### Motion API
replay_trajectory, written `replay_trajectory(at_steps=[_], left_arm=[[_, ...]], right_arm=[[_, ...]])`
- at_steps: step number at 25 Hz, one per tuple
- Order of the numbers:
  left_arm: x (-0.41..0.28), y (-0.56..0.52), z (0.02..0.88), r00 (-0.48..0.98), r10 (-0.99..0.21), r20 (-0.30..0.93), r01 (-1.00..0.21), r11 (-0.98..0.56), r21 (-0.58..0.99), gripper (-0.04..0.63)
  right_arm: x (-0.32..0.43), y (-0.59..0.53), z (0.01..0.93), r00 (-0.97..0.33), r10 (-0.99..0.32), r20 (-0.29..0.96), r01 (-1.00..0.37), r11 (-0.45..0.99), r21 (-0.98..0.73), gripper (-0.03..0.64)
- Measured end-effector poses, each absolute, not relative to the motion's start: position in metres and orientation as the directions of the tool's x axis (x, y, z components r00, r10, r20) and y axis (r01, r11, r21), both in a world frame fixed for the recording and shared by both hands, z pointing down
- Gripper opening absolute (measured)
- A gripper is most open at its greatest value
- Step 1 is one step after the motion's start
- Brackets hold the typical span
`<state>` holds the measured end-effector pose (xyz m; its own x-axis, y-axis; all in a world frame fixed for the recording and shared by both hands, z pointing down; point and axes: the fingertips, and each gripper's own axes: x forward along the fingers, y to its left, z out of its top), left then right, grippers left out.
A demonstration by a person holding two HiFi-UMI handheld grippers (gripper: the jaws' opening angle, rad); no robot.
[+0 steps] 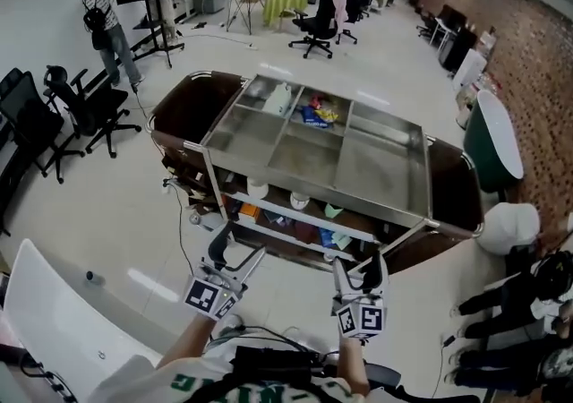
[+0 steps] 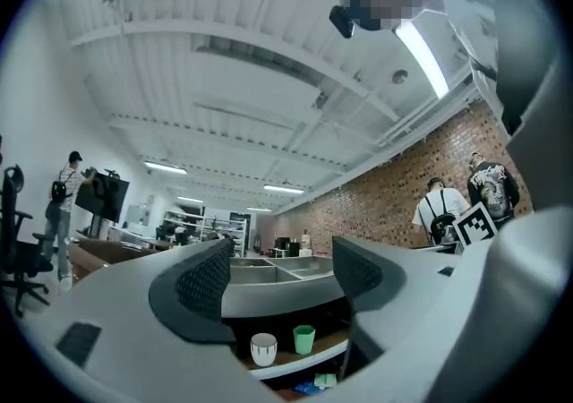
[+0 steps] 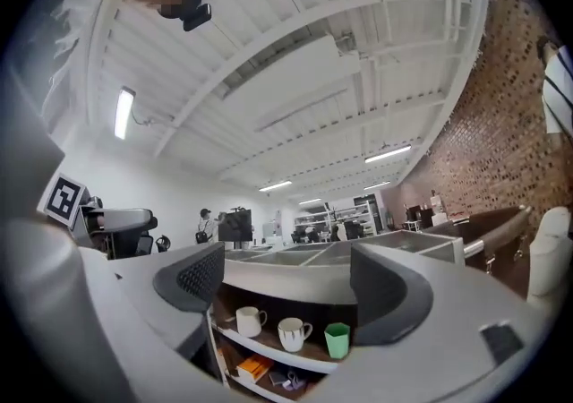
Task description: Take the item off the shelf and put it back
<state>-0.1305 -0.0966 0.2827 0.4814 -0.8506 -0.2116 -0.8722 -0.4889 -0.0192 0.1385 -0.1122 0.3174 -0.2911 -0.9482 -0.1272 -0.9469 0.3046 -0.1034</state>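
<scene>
A steel shelf cart [image 1: 269, 192] stands in front of me. Its middle shelf holds two white cups [image 1: 258, 189] [image 1: 300, 201] and a green cup [image 1: 333, 210]. My left gripper [image 1: 238, 249] is open and empty, low in front of the cart's left side. My right gripper [image 1: 361, 269] is open and empty too, before the cart's right part. The left gripper view looks between its gripper's fingertips [image 2: 282, 280] at a white cup [image 2: 263, 348] and the green cup [image 2: 304, 338]. The right gripper [image 3: 291, 280] frames a white mug [image 3: 249, 321], a white cup [image 3: 292, 333] and the green cup [image 3: 337, 339].
The cart's top tray [image 1: 376, 164] is divided into compartments; a white bottle [image 1: 279, 98] and coloured packets [image 1: 318, 113] lie at the back. Lower shelves hold small items. Office chairs [image 1: 85, 106] stand left, a white table [image 1: 63, 321] near left, people [image 1: 515, 321] at right.
</scene>
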Motion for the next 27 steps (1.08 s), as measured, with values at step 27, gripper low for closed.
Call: replay_trajectory(at_steps=[27], left_arm=[[-0.136,-0.089,0.289,0.504,-0.843,-0.187,-0.861,-0.509,-0.025,0.341]], right_arm=[[0.090,-0.095,0.300,-0.341,-0.926,-0.162,-0.931,0.357,-0.078,0.457]])
